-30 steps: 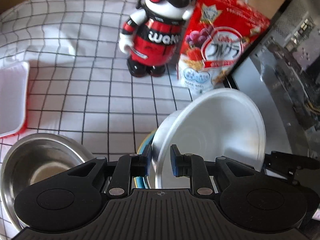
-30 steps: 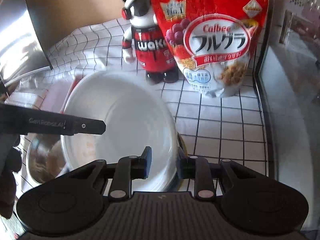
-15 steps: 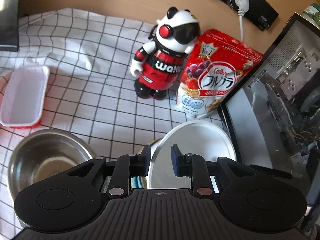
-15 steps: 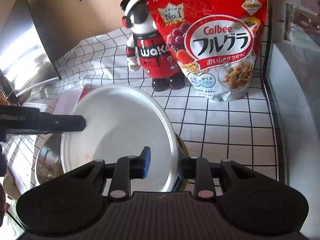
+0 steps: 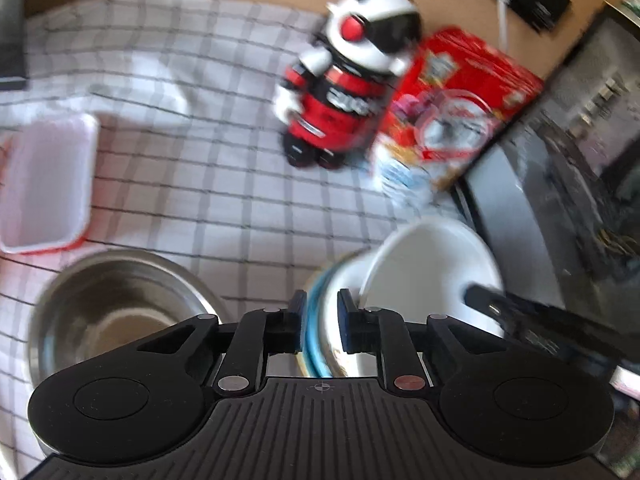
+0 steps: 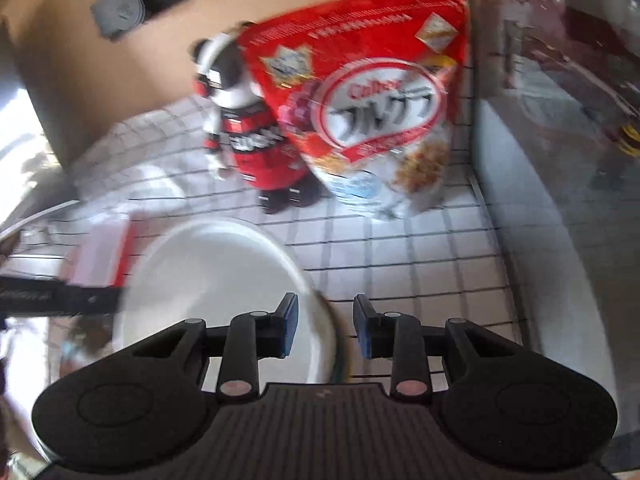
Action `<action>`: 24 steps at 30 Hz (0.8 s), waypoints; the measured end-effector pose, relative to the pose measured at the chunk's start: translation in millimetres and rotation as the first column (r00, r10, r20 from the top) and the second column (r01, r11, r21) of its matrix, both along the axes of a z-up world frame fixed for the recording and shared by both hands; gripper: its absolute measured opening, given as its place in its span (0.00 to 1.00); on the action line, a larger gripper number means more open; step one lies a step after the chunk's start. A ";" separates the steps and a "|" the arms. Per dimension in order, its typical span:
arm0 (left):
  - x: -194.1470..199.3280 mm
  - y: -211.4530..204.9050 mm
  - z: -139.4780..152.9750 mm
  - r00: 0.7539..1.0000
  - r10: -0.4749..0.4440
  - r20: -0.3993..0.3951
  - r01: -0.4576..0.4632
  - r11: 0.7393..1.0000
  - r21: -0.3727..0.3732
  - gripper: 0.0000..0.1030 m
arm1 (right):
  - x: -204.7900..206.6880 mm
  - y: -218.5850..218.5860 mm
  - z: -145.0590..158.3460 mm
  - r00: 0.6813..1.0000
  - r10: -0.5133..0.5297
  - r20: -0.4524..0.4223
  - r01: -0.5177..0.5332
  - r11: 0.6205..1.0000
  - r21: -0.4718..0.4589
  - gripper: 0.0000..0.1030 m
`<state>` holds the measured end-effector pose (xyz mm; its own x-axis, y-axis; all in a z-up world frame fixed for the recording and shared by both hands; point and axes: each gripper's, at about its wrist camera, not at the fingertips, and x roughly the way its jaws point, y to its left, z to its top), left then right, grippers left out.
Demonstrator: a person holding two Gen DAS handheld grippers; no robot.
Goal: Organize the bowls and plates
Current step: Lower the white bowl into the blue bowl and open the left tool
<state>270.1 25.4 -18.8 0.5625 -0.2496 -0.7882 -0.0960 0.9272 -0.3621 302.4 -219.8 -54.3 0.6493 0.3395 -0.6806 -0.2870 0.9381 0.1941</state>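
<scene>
Here, the rim of a blue-edged plate (image 5: 314, 320) is pinched between the two fingers of the left gripper (image 5: 322, 326), which are pressed close on it. A white bowl (image 5: 430, 268) is seen just right of those fingers, tipped up on its edge and leaning against the plate. The thin black finger of the other tool is seen laid across the right side of the bowl.

In the right wrist view, the fingers of the right gripper (image 6: 325, 330) are spread apart. The rim of the white bowl (image 6: 216, 280) is seen in the gap between them, but the fingers are not closed on it. A thin dark edge is seen just behind the bowl's rim; what it belongs to cannot be told.

A steel bowl (image 5: 120, 312) is seen on the near left, beside the plate. Farther left, a pink and red tray (image 5: 44, 192) is laid flat on the checked cloth (image 5: 208, 184). At the far side of the cloth, a panda robot toy (image 5: 344, 92) is stood upright. A red cereal bag (image 6: 372, 96) is propped just right of the toy, touching it. A dark metal case (image 5: 568, 176) is seen along the right side. Both views are blurred.
</scene>
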 end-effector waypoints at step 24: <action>-13.3 28.3 -12.1 0.999 0.038 0.025 -0.037 0.999 -0.016 0.17 | -6.0 28.7 5.2 0.999 -0.029 0.044 0.035 0.990 -0.138 0.34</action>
<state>256.8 53.7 -30.9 0.5914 -0.2402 -0.7697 -0.1214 0.9172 -0.3795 296.4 -191.0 -49.1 0.6875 0.2222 -0.6913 -0.2614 0.9639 0.0498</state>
